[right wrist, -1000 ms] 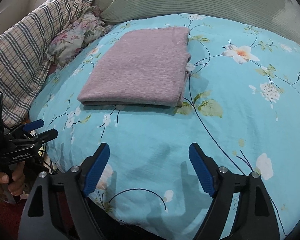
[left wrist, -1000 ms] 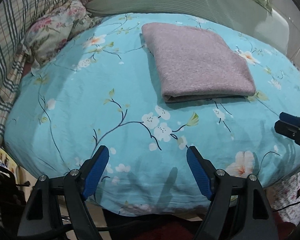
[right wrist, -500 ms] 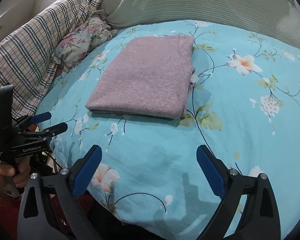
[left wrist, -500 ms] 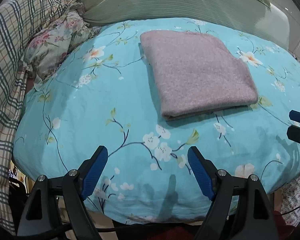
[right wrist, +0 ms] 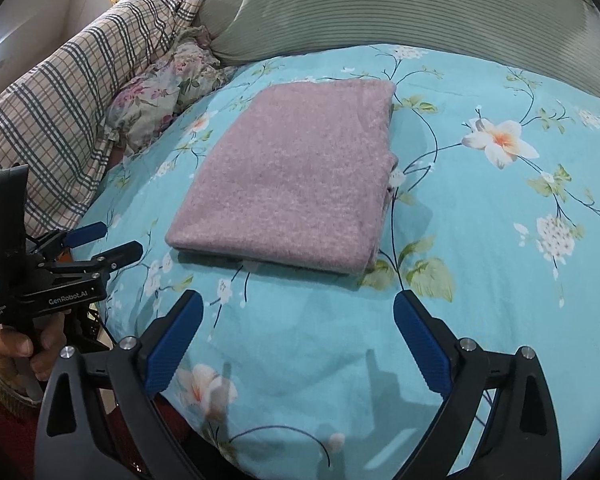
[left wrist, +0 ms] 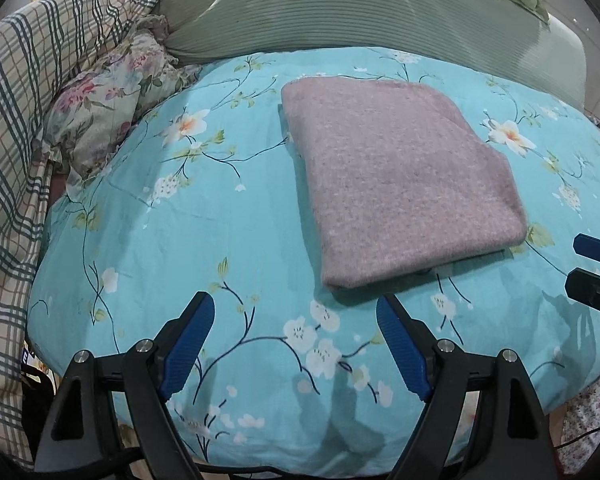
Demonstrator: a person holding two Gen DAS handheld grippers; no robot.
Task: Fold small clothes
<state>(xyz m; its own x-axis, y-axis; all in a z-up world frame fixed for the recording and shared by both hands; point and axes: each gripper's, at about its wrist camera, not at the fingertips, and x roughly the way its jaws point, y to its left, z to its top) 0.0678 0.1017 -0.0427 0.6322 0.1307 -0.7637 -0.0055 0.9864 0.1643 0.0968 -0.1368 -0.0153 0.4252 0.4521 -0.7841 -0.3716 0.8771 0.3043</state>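
A mauve knitted garment [left wrist: 400, 176] lies folded into a neat rectangle on the blue floral bedcover [left wrist: 220, 208]; it also shows in the right wrist view [right wrist: 296, 184]. My left gripper [left wrist: 296, 348] is open and empty, low over the cover just short of the garment's near edge. My right gripper [right wrist: 296, 344] is open and empty, short of the garment's near edge on its right side. Each gripper shows in the other's view: the right one [left wrist: 594, 264] at the far right, the left one [right wrist: 104, 242] at the left, held by a hand.
A green striped pillow [left wrist: 360, 8] lies behind the cover. A plaid blanket [left wrist: 28, 92] and a flowered cushion [left wrist: 108, 104] are piled on the left. The bed's front edge drops off right under both grippers.
Both grippers have moved forward toward the folded garment, which now looks larger and nearer. Their jaws stay open. The garment has not moved.
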